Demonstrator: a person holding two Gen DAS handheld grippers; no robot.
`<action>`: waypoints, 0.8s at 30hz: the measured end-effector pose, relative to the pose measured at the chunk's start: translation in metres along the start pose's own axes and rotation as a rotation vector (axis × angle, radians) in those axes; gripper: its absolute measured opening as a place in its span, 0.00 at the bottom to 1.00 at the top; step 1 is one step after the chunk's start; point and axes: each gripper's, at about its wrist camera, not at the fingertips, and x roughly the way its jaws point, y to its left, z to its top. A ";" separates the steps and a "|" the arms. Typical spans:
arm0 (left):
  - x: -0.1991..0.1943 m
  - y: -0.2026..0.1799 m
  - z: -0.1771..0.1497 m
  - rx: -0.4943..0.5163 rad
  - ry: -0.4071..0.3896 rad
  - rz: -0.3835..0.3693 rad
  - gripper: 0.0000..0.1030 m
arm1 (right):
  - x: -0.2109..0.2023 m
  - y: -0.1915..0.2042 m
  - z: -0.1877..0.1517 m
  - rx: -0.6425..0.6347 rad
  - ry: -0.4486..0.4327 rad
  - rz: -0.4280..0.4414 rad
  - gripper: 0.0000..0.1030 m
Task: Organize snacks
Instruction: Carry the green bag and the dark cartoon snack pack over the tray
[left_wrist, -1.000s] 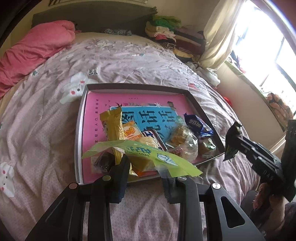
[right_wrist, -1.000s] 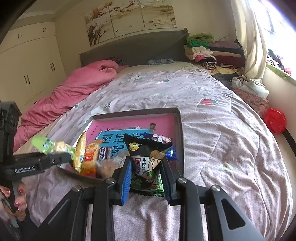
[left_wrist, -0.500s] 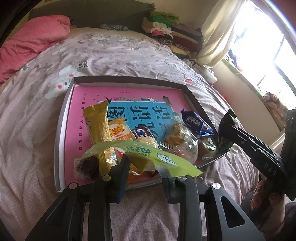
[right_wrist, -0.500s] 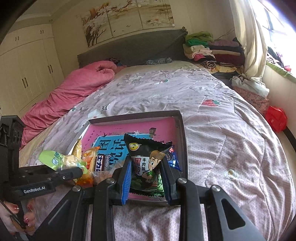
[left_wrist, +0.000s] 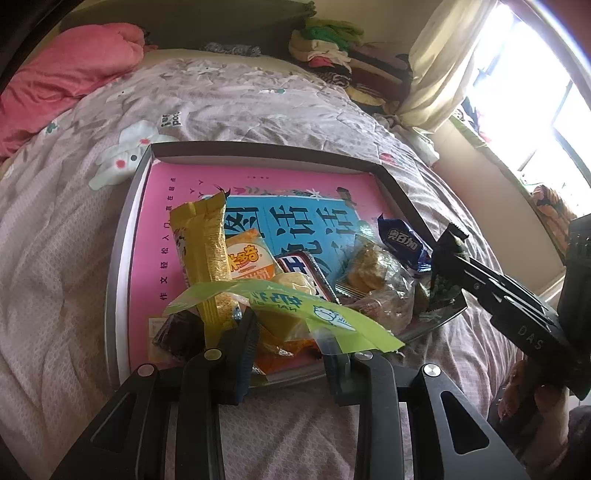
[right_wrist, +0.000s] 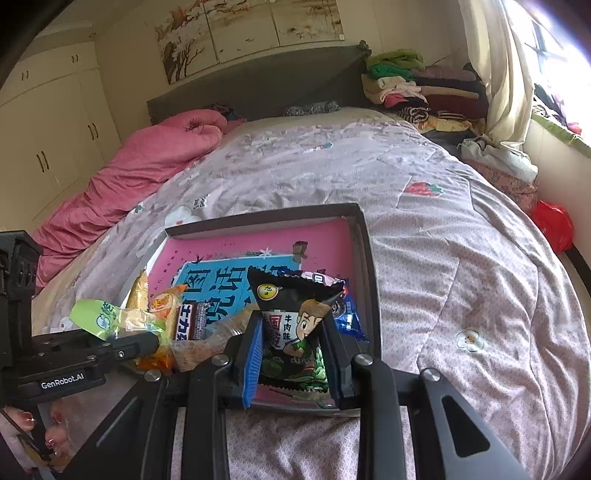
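Both hand-held grippers carry a packet over the near end of the tray. Left hand-held gripper (left_wrist: 288, 343) is clamped narrowly on a clear plastic packet with a lime-green printed band (left_wrist: 295, 306), which lies crosswise just ahead of its fingertips, over the near edge of the shallow dark-rimmed tray with a pink and blue printed liner (left_wrist: 122, 236). Right hand-held gripper (right_wrist: 293, 354) is closed tight on a black crinkly snack bag with a cartoon boy on it (right_wrist: 291, 317), held upright between its blue-edged pads above the tray's near right corner. Ahead of the left gripper a small heap already lies in the tray: a long yellow foil bar (left_wrist: 205, 247), an orange packet (left_wrist: 249, 262), a dark-wrapped bar with white lettering (left_wrist: 306, 269), a clear bag of brown pieces (left_wrist: 376, 284) and a blue wrapper (left_wrist: 404, 243) further right, plus a small dark-wrapped square (left_wrist: 177, 332) just left of the fingers. The far half of the tray is bare liner. On the mauve patterned bed cover (right_wrist: 461, 258) around the tray I see no loose snacks, so my judgement is that the gathering is nearly done: these two packets remain to be set down, and the heap could then be spread or lined up toward the open far end.
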 end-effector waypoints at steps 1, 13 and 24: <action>0.000 0.000 0.000 -0.001 0.000 0.001 0.32 | 0.002 0.001 0.000 -0.002 0.004 0.001 0.29; 0.003 0.007 0.002 -0.006 -0.003 0.011 0.32 | 0.018 0.017 -0.002 -0.026 0.031 0.034 0.29; 0.002 0.011 0.002 -0.016 -0.009 0.021 0.32 | 0.026 0.024 -0.003 -0.021 0.040 0.071 0.29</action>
